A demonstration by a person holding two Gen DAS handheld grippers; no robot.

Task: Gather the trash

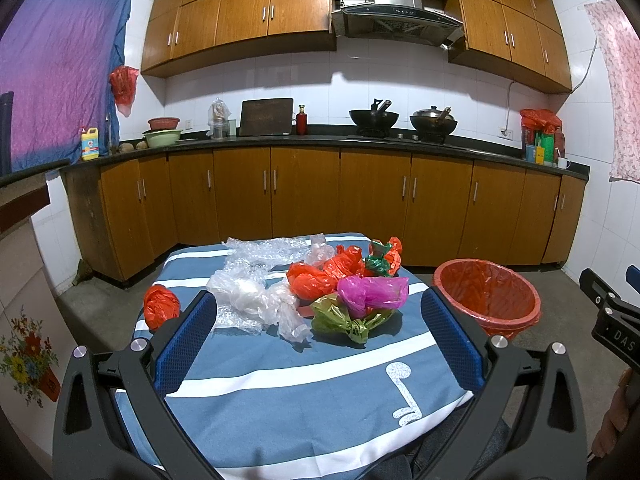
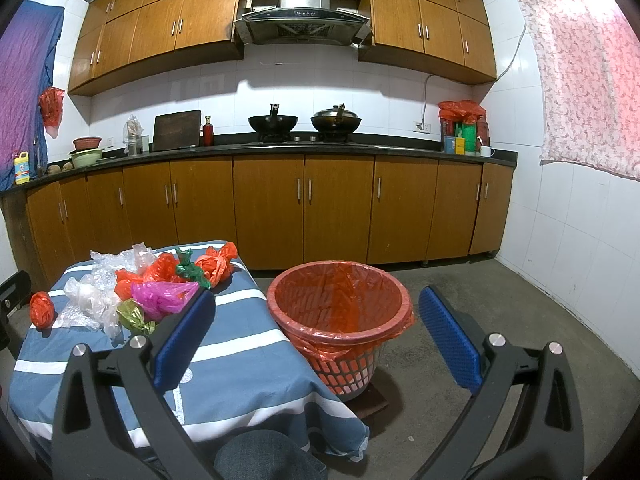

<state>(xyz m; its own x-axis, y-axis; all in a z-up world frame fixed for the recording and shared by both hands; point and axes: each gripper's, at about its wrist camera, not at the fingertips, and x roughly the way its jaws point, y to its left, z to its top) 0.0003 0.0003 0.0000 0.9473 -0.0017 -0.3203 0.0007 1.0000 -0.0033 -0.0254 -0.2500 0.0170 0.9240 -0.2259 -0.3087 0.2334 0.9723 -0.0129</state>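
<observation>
Now, with both left gripper [image 1: 316,340] and right gripper [image 2: 316,338] spread empty, better to pinch the magenta bag [image 1: 370,294] at its bunched middle, then lift clear toward the red-lined bin [image 1: 486,300].

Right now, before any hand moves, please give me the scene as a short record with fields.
trash: crumpled plastic bags, orange, pink, green, clear, on the table
lone piece: orange bag near the left edge
table: striped blue cloth
bin: basket with red liner, on the floor right of the table; no trash visible inside
left gripper: open, holds nothing
right gripper: open, holds nothing
</observation>
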